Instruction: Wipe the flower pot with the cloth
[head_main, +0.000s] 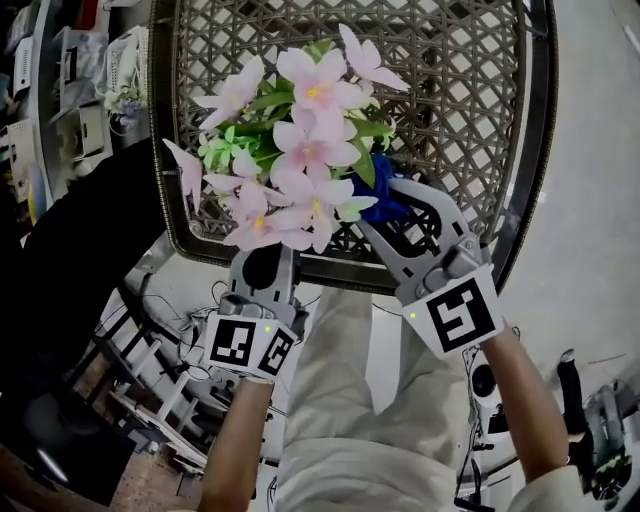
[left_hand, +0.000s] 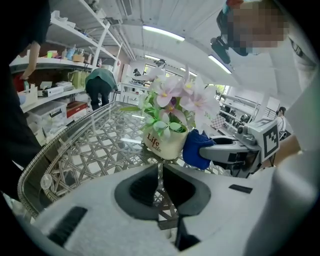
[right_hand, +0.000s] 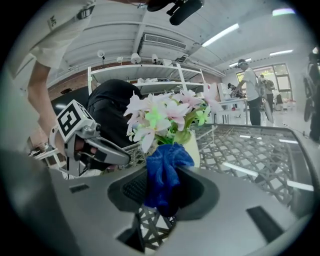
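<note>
The blue cloth (right_hand: 162, 172) is gripped in the right claw (right_hand: 161, 192) and is held against the side of the cream flower pot (left_hand: 165, 143), at 4 o'clock of the pink flowers (head_main: 300, 140) in the head view. The left claw (left_hand: 161, 187) is clenched on nothing, at 6 o'clock of the flowers, apart from the pot. The pot is carried by the lattice desk (head_main: 450, 90).

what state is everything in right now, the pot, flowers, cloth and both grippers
flower pot: upright on the woven table
flowers: standing in the pot
cloth: bunched up, looks pressed to the pot's side
right gripper: shut on the cloth
left gripper: shut, empty, apart from the pot
</note>
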